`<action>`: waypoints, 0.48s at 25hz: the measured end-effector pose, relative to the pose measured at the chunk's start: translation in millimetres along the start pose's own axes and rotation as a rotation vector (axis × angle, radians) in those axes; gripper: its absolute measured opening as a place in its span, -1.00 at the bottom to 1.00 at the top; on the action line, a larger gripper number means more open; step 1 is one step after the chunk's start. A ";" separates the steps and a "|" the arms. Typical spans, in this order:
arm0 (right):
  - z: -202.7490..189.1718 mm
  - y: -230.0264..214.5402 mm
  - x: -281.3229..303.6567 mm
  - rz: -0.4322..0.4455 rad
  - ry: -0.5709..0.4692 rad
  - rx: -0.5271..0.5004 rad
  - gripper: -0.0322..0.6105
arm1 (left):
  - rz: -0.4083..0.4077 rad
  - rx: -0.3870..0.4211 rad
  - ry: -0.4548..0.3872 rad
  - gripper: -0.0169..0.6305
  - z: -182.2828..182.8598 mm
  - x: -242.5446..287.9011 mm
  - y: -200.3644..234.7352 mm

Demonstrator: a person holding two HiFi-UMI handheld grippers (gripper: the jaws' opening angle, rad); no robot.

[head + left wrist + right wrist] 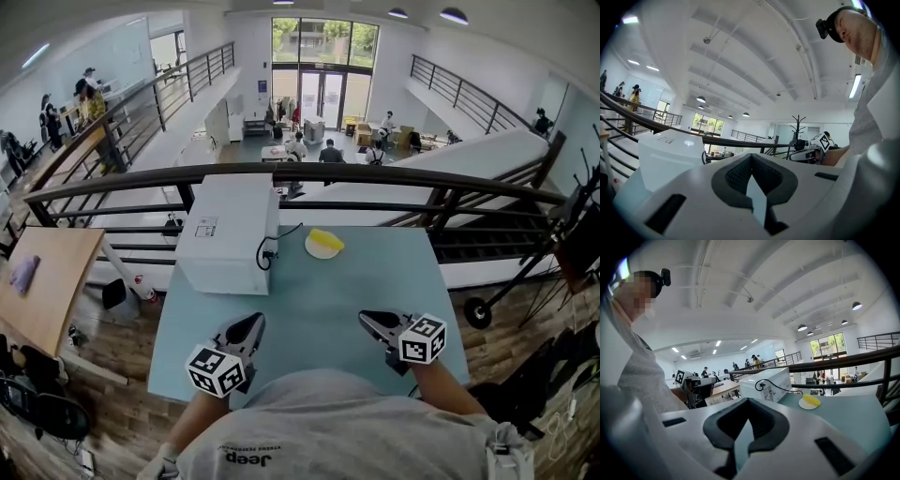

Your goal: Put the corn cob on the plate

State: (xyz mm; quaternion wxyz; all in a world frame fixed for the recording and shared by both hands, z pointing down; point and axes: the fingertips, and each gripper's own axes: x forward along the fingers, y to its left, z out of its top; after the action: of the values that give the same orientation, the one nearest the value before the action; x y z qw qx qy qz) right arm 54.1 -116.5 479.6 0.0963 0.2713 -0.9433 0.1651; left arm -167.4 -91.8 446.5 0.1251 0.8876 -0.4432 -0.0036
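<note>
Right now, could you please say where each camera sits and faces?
Head view: on the person's head, looking steeply down at the table; shows torso, forearms, left hand-held gripper and right hand-held gripper.
Left gripper view: on the left hand-held gripper, looking along its closed jaws towards the white box; chest at right.
Right gripper view: on the right hand-held gripper, looking along its closed jaws towards the corn cob on the plate; chest at left.
Shared: head and right gripper views both show the corn cob, plate and white box.
</note>
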 end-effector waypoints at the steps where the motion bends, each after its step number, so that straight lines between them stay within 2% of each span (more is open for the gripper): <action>1: 0.0 -0.2 -0.5 -0.002 0.001 -0.001 -0.85 | -0.001 0.000 0.000 -0.92 0.3 0.3 -0.2; 12: -0.5 0.5 1.9 -0.015 0.016 -0.039 -0.85 | 0.007 0.001 -0.002 -0.92 -0.1 -2.5 1.7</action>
State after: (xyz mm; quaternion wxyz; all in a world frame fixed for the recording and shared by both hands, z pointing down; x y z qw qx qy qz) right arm 52.3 -116.9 480.5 0.1101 0.2751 -0.9435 0.1483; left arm -170.2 -90.8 446.7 0.1243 0.8861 -0.4465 -0.0040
